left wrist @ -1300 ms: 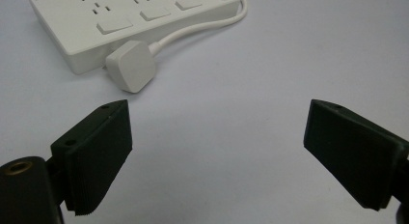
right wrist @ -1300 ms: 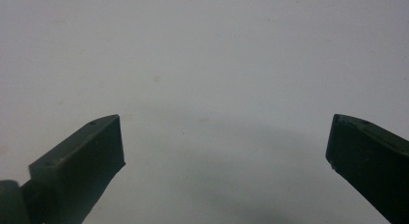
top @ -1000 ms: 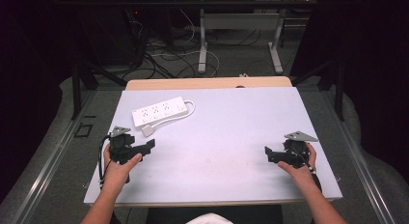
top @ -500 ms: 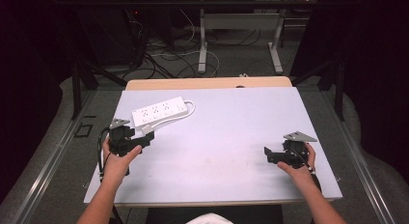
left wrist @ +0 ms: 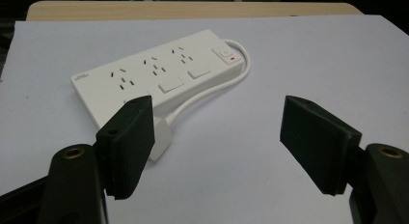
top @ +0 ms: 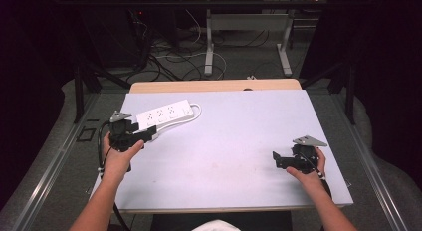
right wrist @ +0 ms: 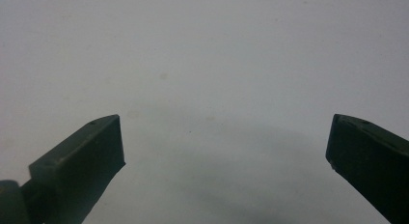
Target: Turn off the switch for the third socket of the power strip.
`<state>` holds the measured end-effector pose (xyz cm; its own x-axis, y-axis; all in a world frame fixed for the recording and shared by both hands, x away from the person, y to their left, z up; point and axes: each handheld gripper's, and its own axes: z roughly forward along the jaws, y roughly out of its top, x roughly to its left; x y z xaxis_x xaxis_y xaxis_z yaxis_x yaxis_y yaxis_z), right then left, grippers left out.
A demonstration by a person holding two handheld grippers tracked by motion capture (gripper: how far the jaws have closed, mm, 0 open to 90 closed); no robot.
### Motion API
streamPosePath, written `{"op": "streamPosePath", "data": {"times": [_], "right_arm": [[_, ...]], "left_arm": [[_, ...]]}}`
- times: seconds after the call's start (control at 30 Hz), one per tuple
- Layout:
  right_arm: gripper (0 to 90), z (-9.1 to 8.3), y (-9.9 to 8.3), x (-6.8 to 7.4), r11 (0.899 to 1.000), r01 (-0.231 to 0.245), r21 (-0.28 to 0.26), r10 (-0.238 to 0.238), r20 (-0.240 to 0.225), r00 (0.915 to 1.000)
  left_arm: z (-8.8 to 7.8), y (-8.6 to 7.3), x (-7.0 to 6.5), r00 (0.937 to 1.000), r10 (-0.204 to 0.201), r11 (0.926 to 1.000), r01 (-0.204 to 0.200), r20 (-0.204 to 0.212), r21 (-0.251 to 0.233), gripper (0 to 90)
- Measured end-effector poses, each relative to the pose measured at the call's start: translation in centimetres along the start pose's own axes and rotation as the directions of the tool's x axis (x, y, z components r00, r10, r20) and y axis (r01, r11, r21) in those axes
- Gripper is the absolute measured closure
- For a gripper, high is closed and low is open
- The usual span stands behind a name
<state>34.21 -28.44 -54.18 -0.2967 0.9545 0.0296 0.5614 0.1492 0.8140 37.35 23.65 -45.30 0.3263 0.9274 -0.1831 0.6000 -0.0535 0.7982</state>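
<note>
Near right, the right gripper (top: 275,160) sits wide open and empty over bare table (top: 239,136). Left gripper (top: 151,133), also wide and empty, noses at the power strip (left wrist: 154,74) far left; its plug (left wrist: 161,137) touches one jaw, so closing could snag the cord.

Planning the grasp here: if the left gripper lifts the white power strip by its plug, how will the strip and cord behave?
The power strip looks like a rigid, flat plastic bar, so it probably won't bend, roll or tip. Its cord loops loosely, so lifting by the plug would likely leave the strip dragging or dangling. The smooth casing may slide easily on the table.
</note>
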Motion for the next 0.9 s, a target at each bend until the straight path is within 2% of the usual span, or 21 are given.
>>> {"op": "streamPosePath", "data": {"times": [0.23,0.47,0.67,0.77,0.9], "right_arm": [[0.0,0.0,0.0,0.0,1.000,0.000,-0.001,0.000,0.001,1.0000],[0.0,0.0,0.0,0.0,1.000,-0.002,0.003,0.002,-0.001,1.0000],[0.0,0.0,0.0,-0.1,1.000,-0.002,0.002,0.002,0.001,1.0000],[0.0,0.0,-0.1,-0.1,1.000,0.000,0.004,0.000,0.003,1.0000],[0.0,0.1,-0.1,-0.1,1.000,-0.001,0.000,0.001,0.005,1.0000]], "left_arm": [[-0.4,0.9,0.4,1.0000,-0.006,1.0000,0.006,-0.007,-0.003,35.0],[-0.6,1.8,0.6,0.9999,0.012,0.9999,-0.013,-0.012,-0.009,42.8],[-0.5,2.7,0.7,0.9996,0.021,0.9990,-0.021,-0.018,-0.038,43.6],[-0.5,3.2,0.7,0.9994,0.023,0.9991,-0.024,-0.025,-0.035,43.5],[-0.5,3.8,0.9,0.9996,0.010,0.9991,-0.011,-0.028,-0.042,43.0]]}}
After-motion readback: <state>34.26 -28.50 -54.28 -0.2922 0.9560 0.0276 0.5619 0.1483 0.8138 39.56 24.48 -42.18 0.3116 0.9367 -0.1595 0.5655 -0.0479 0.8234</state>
